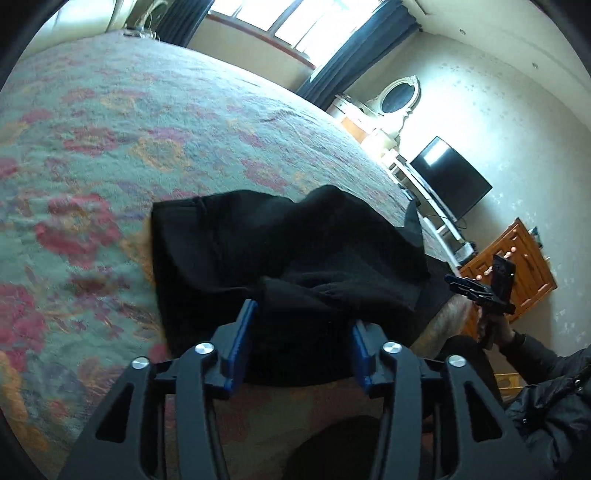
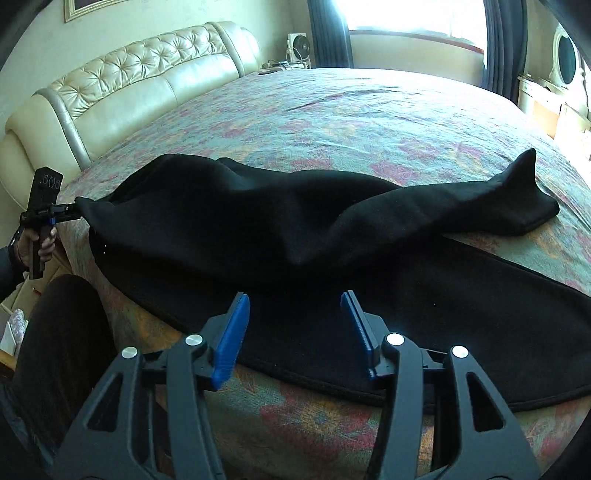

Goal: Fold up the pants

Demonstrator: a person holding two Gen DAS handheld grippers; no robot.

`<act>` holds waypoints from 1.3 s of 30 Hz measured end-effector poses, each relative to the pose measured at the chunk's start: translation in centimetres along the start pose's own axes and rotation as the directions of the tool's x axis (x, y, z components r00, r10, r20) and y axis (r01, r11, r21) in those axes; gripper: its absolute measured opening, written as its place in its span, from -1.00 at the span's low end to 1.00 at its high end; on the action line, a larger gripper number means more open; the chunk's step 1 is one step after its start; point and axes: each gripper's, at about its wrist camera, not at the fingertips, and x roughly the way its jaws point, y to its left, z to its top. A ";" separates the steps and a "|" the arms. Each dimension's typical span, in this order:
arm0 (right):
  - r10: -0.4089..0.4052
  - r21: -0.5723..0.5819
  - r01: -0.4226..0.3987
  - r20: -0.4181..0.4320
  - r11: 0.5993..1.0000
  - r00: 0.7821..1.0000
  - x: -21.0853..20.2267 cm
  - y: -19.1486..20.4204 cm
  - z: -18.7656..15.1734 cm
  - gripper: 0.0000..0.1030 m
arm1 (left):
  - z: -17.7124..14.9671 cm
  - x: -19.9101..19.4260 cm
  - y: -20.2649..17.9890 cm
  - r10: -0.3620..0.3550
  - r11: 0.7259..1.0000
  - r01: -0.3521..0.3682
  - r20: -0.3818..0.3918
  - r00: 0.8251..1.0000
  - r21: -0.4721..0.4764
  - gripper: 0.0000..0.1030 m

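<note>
Black pants [image 2: 295,236] lie along the near edge of a floral bedspread [image 2: 332,118], one leg flat and the other rumpled on top. In the left wrist view the pants [image 1: 288,258] bunch right in front of my left gripper [image 1: 303,317], whose blue pads are apart at the waist end; cloth lies between them. My right gripper [image 2: 295,299] is open and empty, just above the flat lower leg near the bed's edge. The left gripper also shows in the right wrist view [image 2: 70,212], at the pants' left end. The right gripper shows in the left wrist view [image 1: 461,282].
A cream tufted headboard [image 2: 129,81] stands at the bed's left end. A window with dark curtains [image 2: 406,18] is beyond. A TV [image 1: 450,177], an oval mirror [image 1: 400,94] and a wooden dresser [image 1: 517,266] line the right wall. My legs [image 2: 62,325] are against the bed edge.
</note>
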 end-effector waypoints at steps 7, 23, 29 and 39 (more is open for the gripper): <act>0.077 0.193 -0.078 0.011 0.978 0.997 0.2 -1.6 0.1 0.03 | 2.9 -4.0 3.3 0.227 0.954 -0.184 0.170 0.959 -0.236 0.58; 0.143 0.381 -0.159 0.071 0.911 0.987 0.8 -3.4 0.1 0.16 | -8.6 -0.9 -1.5 0.124 0.609 0.059 0.169 0.978 -0.791 0.58; 0.154 0.409 -0.174 0.082 0.896 0.985 0.8 -4.0 -0.2 0.16 | -6.9 -1.8 -3.3 0.162 0.646 0.081 0.239 0.957 -0.759 0.58; 0.160 0.431 -0.179 0.078 0.884 0.984 1.2 -4.4 -0.6 0.17 | -6.3 0.7 -3.3 0.200 0.619 0.014 0.175 0.964 -0.785 0.58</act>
